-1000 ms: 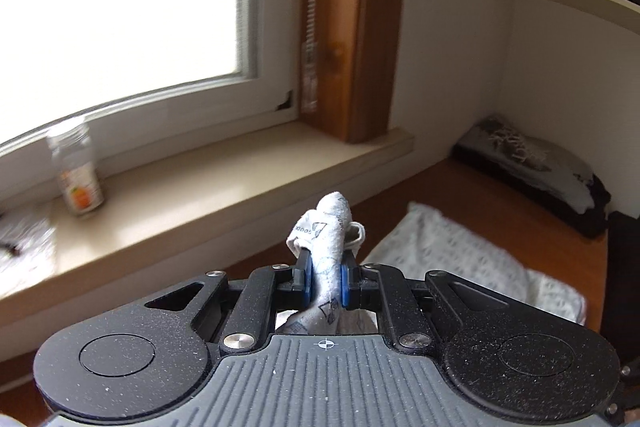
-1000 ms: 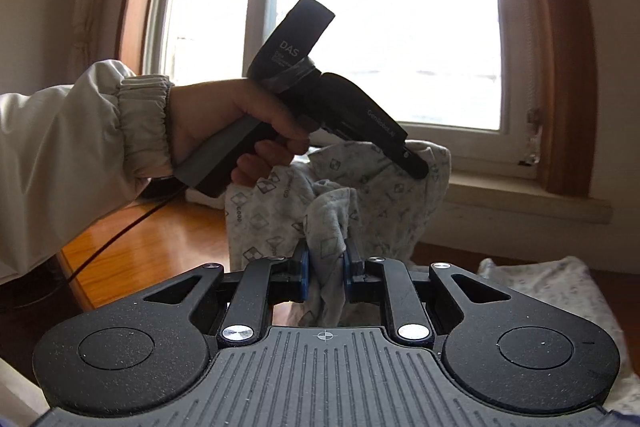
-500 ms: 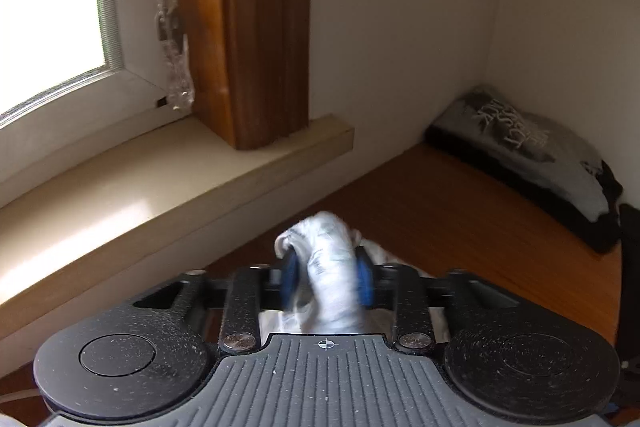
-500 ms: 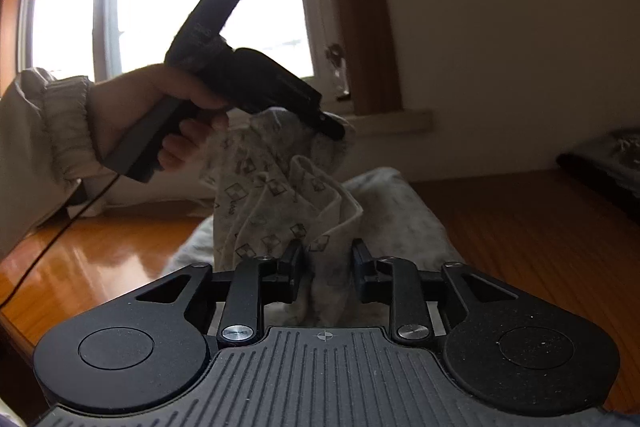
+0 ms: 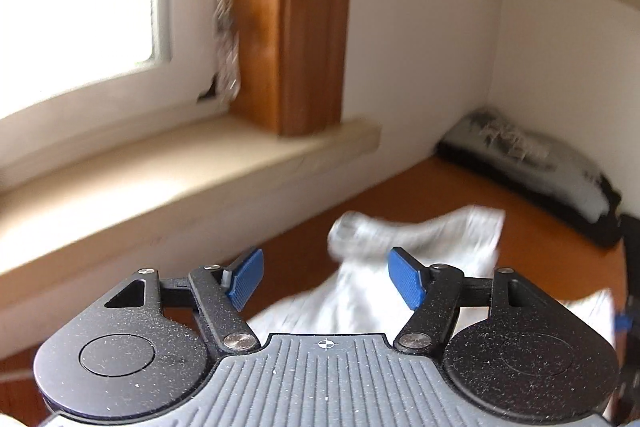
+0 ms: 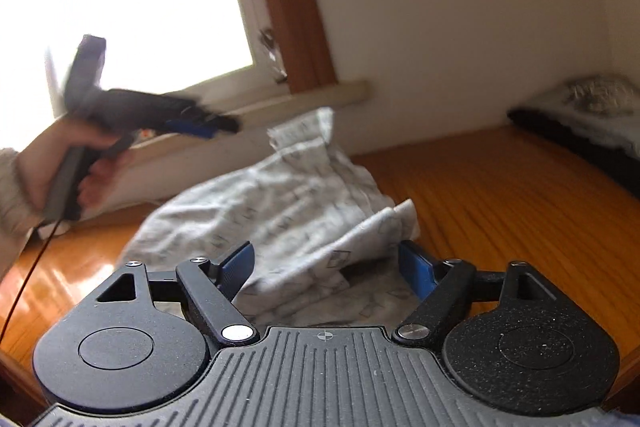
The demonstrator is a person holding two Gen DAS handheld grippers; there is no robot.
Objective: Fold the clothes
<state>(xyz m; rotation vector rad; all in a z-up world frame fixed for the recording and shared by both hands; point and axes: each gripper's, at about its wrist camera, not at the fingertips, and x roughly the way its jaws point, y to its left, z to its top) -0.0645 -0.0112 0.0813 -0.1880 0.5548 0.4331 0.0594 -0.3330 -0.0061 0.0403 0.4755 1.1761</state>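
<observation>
Lying rumpled on the wooden surface (image 6: pixel 500 195), the patterned garment (image 6: pixel 288 203) was held by neither gripper: left gripper (image 5: pixel 326 277) and right gripper (image 6: pixel 330 267) were spread wide, empty. Judged mid-fold; fresh edges would need gripping.

Both grippers are built alike: the left gripper (image 5: pixel 326 277) and right gripper (image 6: pixel 330 269) carry a ribbed grey housing, speckled black linkage arms pinned by silver screws, and blue ribbed pads (image 5: pixel 406 277). A pale gathered cuff (image 6: pixel 10 187) and thin black cable (image 6: pixel 24 283) are seen.
</observation>
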